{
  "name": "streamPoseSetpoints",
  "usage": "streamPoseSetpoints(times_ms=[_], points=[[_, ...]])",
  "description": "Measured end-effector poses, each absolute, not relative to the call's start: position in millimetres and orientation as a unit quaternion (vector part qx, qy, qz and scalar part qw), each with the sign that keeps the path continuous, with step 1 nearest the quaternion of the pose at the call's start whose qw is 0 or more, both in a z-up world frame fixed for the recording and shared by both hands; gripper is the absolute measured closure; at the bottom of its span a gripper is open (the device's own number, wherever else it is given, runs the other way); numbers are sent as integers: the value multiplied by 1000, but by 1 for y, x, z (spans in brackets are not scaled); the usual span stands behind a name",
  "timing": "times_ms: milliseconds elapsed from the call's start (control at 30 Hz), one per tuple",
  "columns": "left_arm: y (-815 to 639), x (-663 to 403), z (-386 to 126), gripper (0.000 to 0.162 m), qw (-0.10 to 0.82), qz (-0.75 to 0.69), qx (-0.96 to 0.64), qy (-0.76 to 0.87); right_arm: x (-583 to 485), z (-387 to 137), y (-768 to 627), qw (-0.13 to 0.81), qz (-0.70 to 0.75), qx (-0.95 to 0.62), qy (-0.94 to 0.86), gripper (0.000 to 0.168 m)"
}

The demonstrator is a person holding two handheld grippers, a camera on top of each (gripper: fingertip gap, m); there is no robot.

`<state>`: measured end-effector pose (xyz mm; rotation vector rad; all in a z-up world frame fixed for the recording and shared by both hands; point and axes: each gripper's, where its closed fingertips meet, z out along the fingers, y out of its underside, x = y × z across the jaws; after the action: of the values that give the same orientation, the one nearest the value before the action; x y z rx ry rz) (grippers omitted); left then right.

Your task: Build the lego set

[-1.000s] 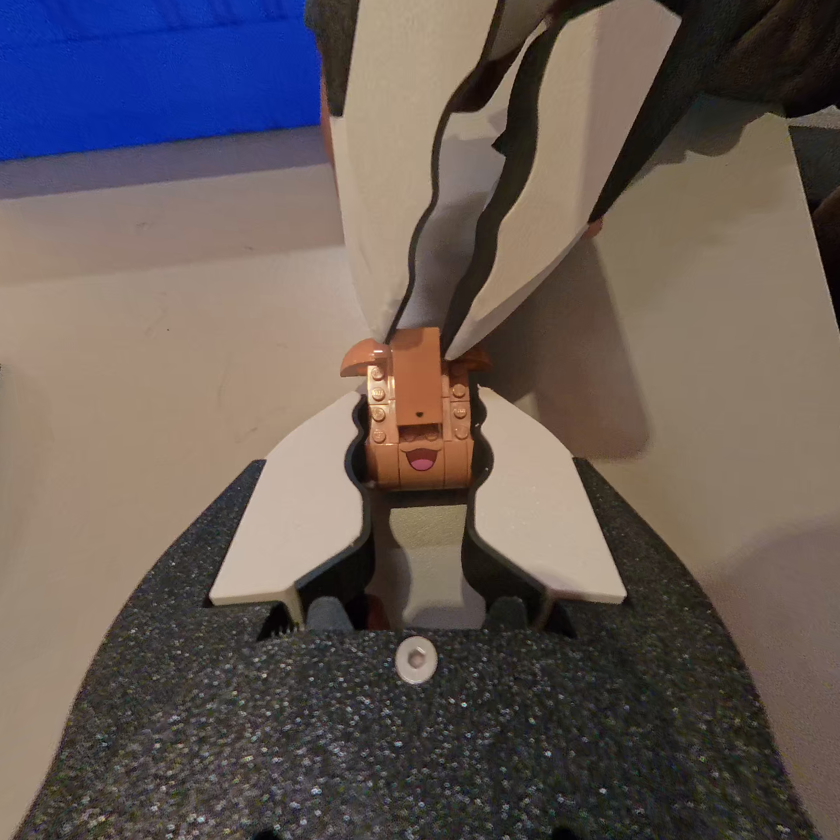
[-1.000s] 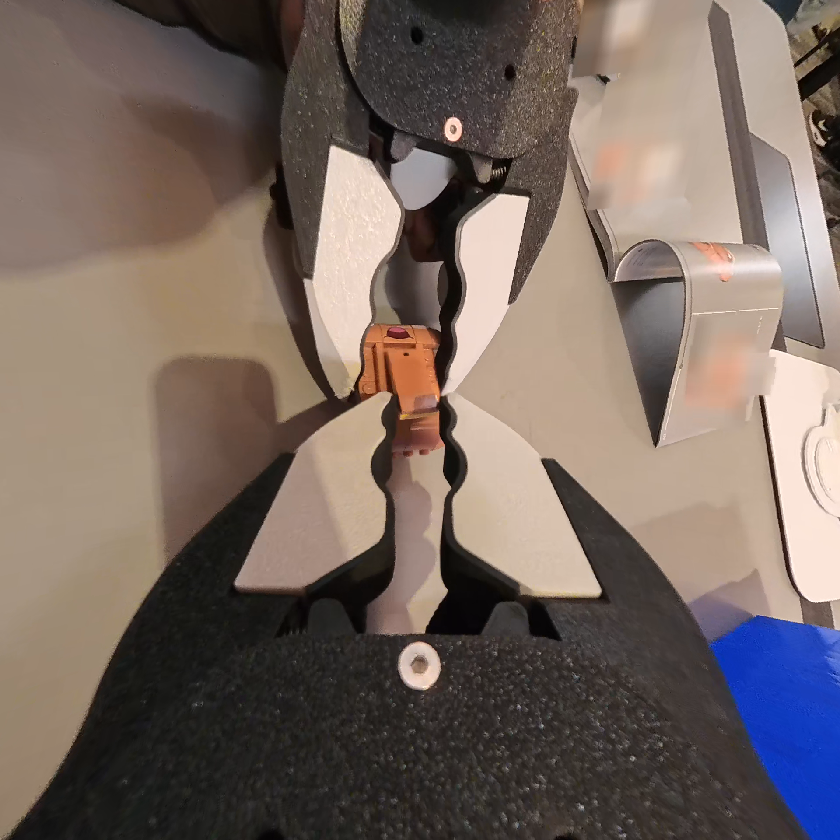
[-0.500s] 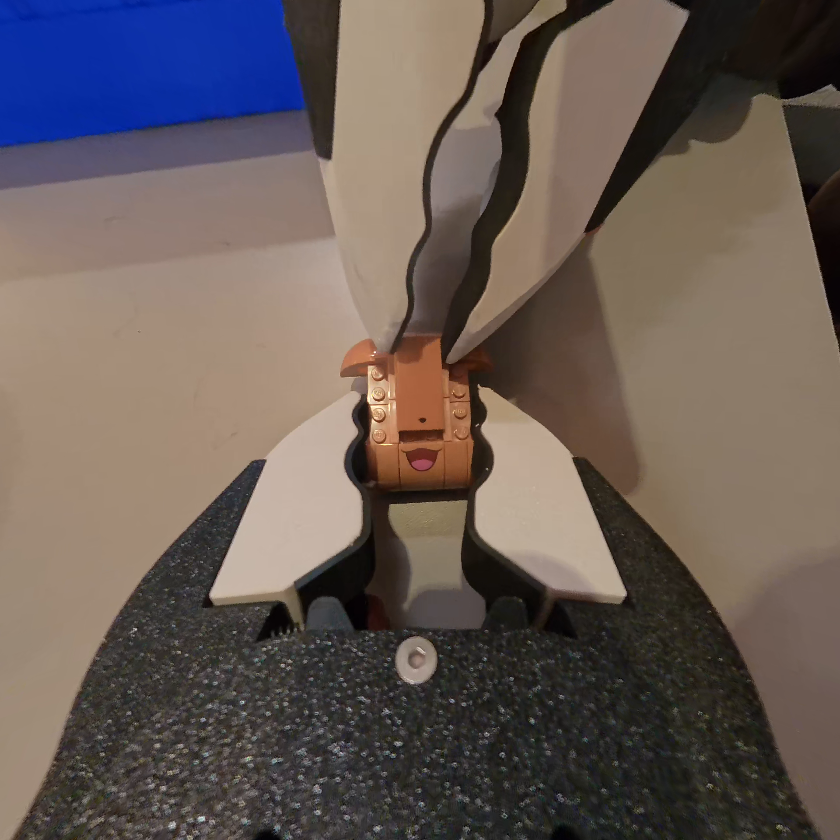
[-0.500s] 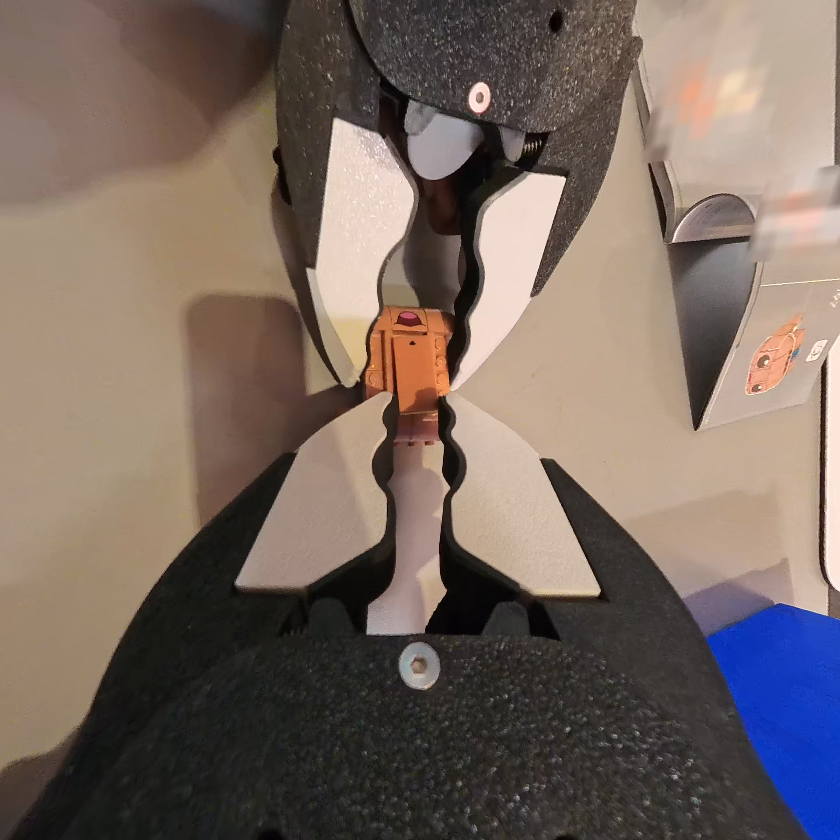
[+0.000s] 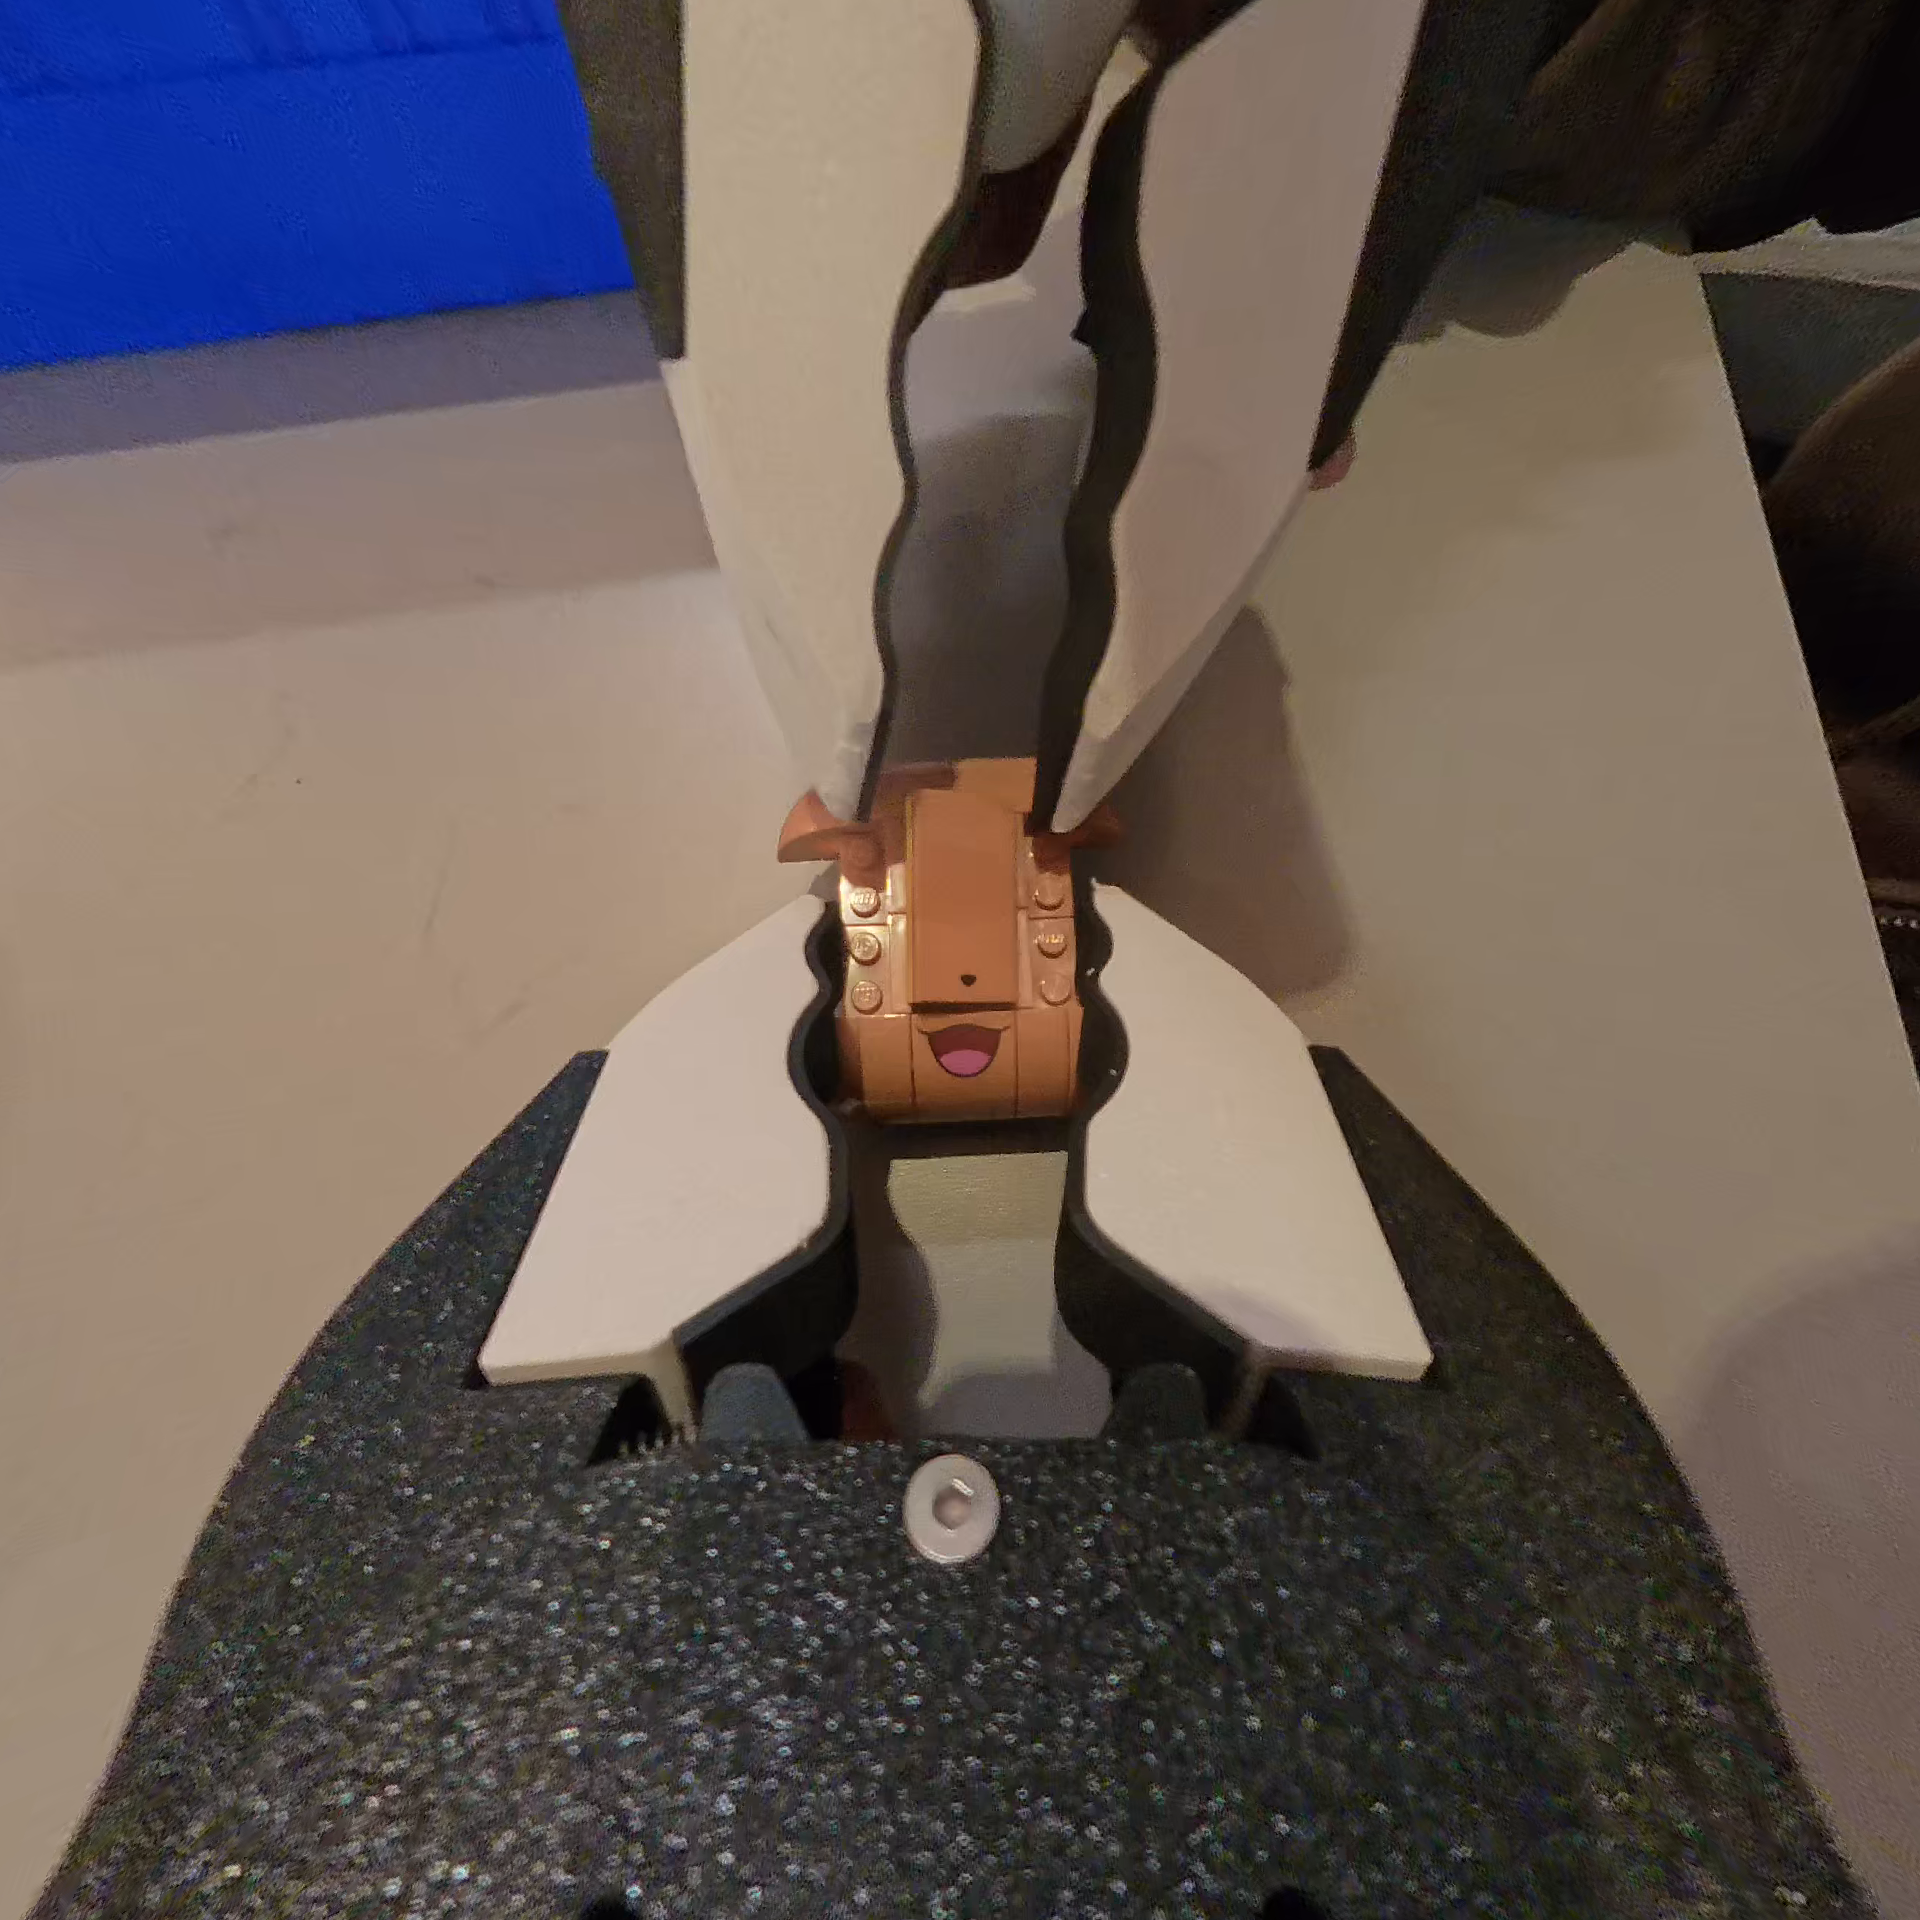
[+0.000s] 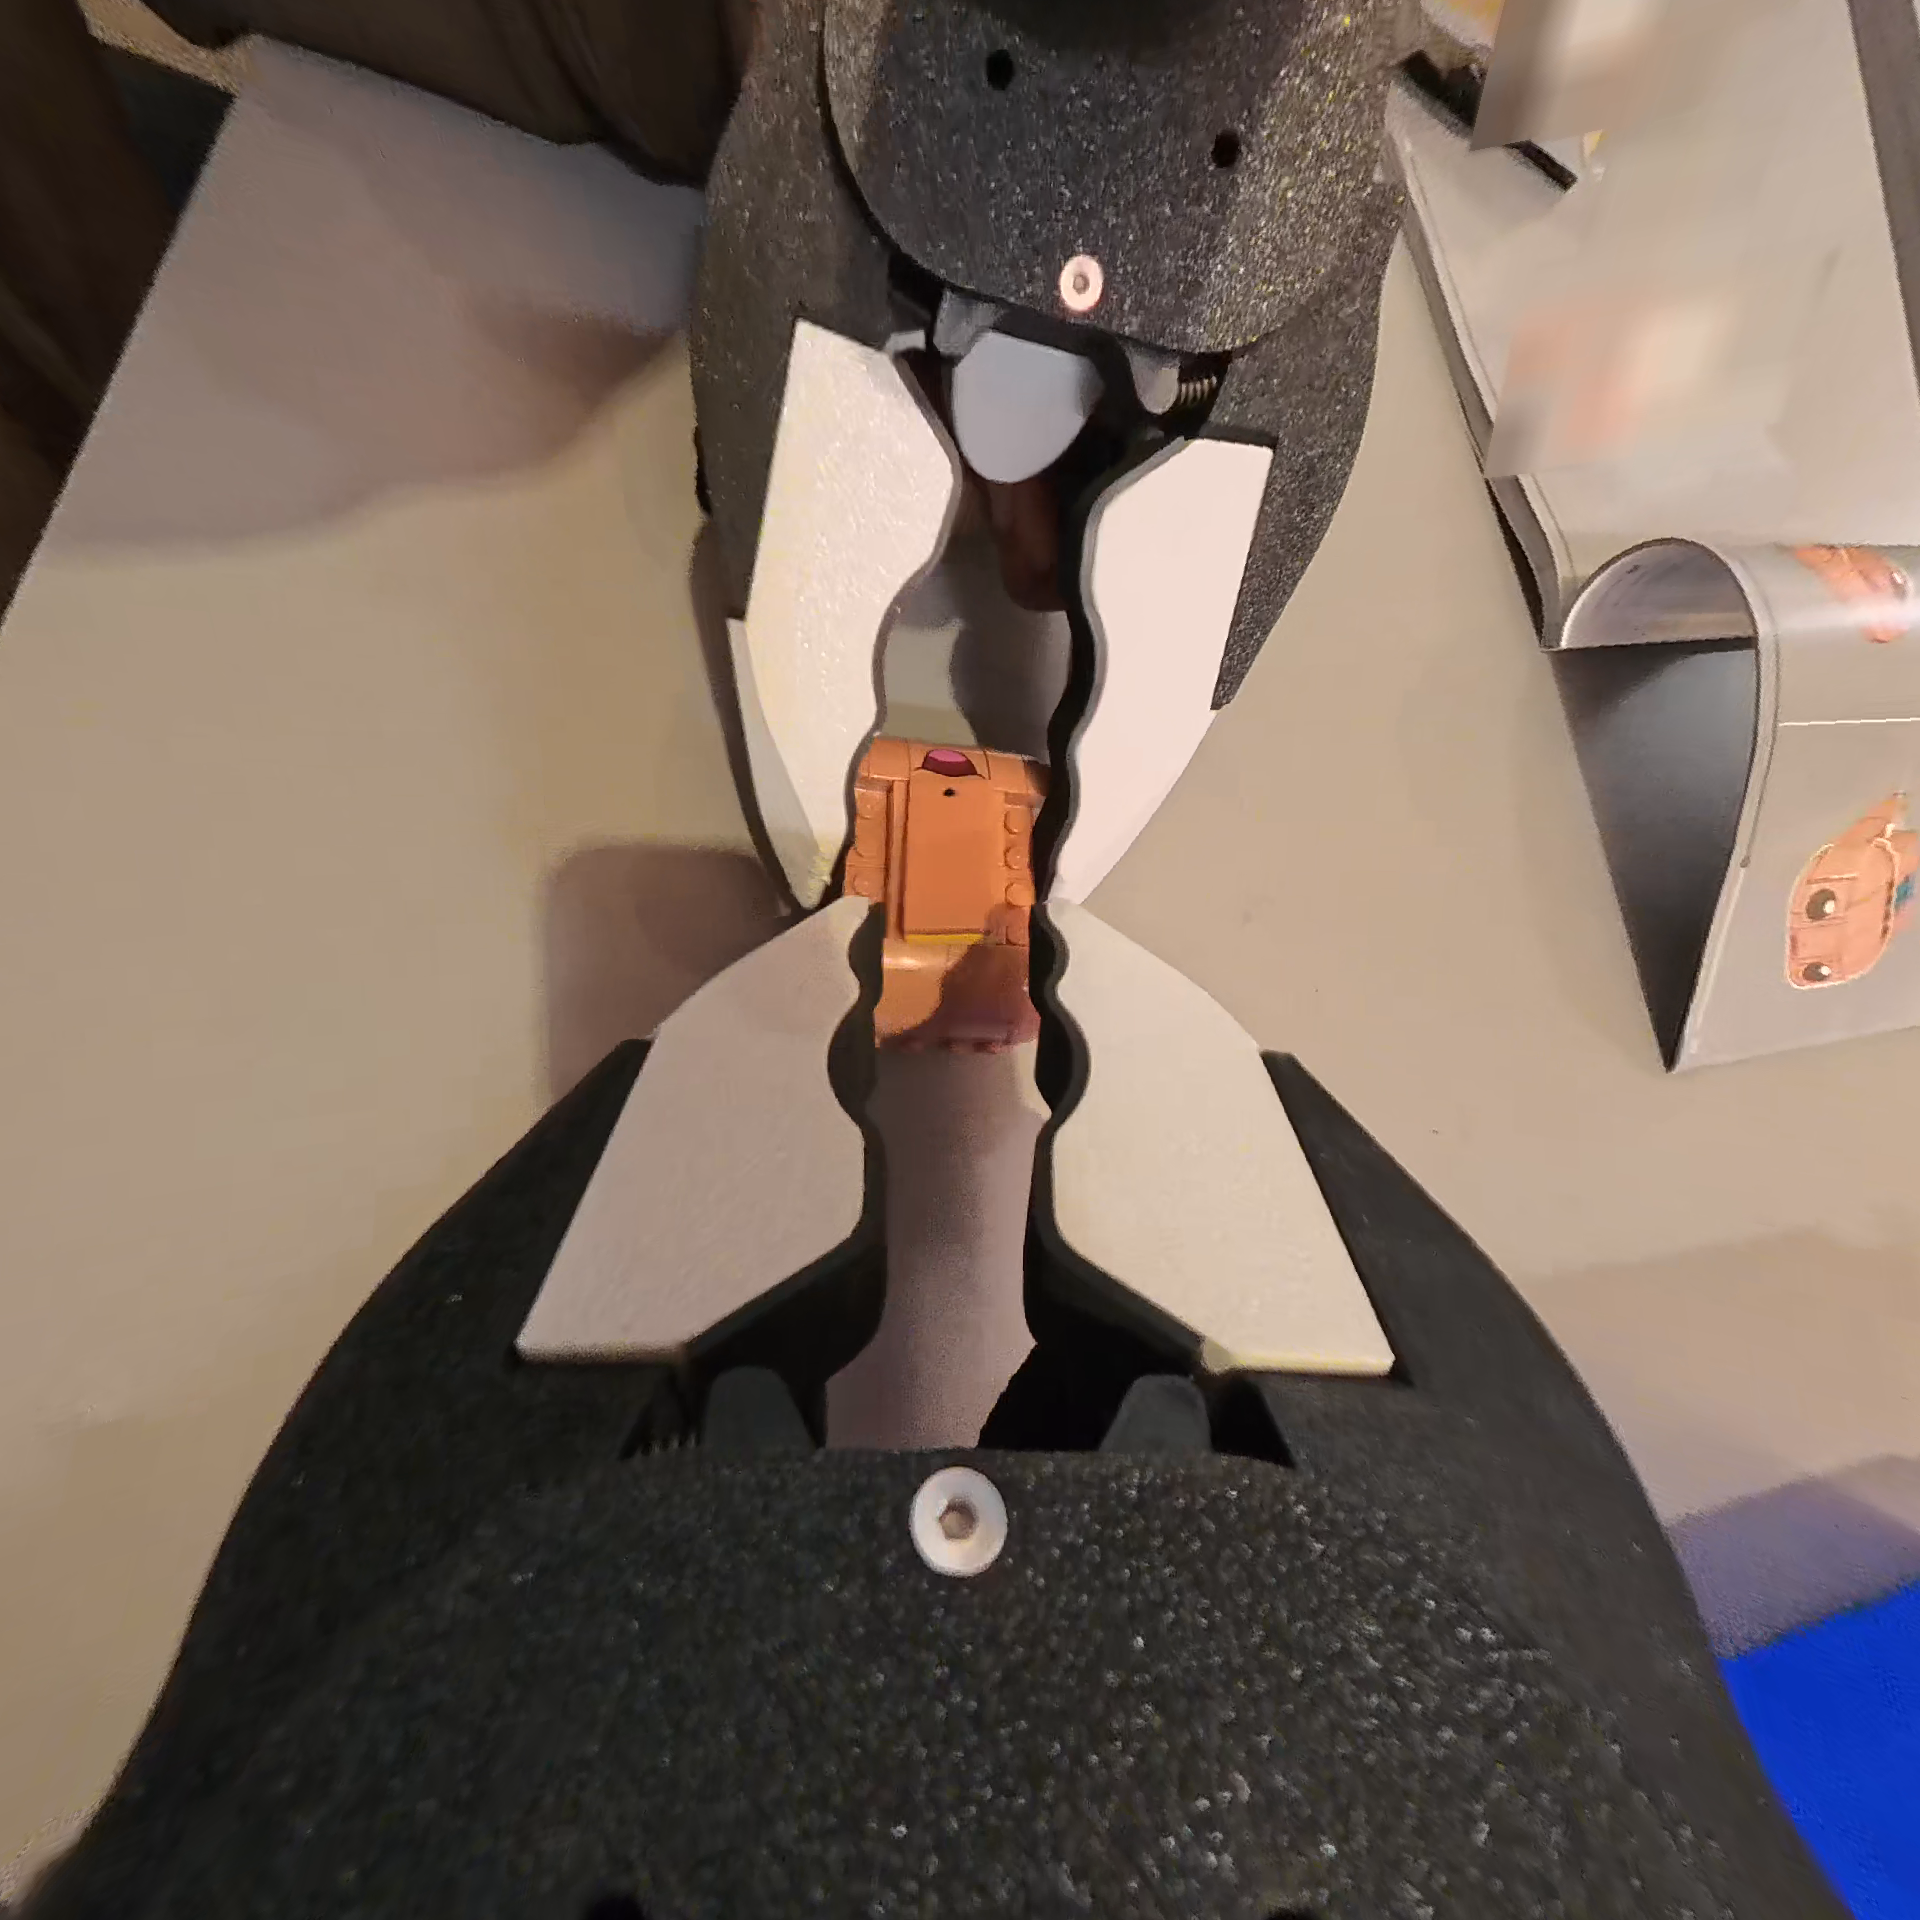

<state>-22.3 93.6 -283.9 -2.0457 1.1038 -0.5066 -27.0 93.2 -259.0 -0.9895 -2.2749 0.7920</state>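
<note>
A small tan lego model (image 5: 961,935) with a smiling face is clamped between the fingers of my left gripper (image 5: 956,914), held above the beige table (image 5: 312,935). My right gripper (image 5: 956,810) comes in from above, its two fingertips on either side of the model's far end, between two small ear pieces. In the right wrist view the model (image 6: 945,831) sits between both grippers: my right gripper (image 6: 951,920) is closed around its near tan and brown end, and the left gripper (image 6: 940,883) holds the face end.
A grey cardboard box (image 6: 1766,831) with a curved open flap and a picture of the model stands on the table at the right. A blue surface (image 5: 260,156) lies beyond the table's far edge. A person's dark sleeve (image 5: 1714,104) is at the upper right.
The right gripper's fingers have spread a little wider around the model's end and stand more upright. The left gripper and the model have barely moved.
</note>
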Motion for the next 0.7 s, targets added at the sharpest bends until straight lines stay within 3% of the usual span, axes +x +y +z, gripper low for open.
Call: streamPoseSetpoints(times_ms=[300,700], points=[[89,-18,-283,119,372,-202,-788,447,-25,-258,86,239,338,-365,-834,152],[87,-19,-287,119,360,-193,-791,456,-22,-260,85,180,303,-402,-845,153]])
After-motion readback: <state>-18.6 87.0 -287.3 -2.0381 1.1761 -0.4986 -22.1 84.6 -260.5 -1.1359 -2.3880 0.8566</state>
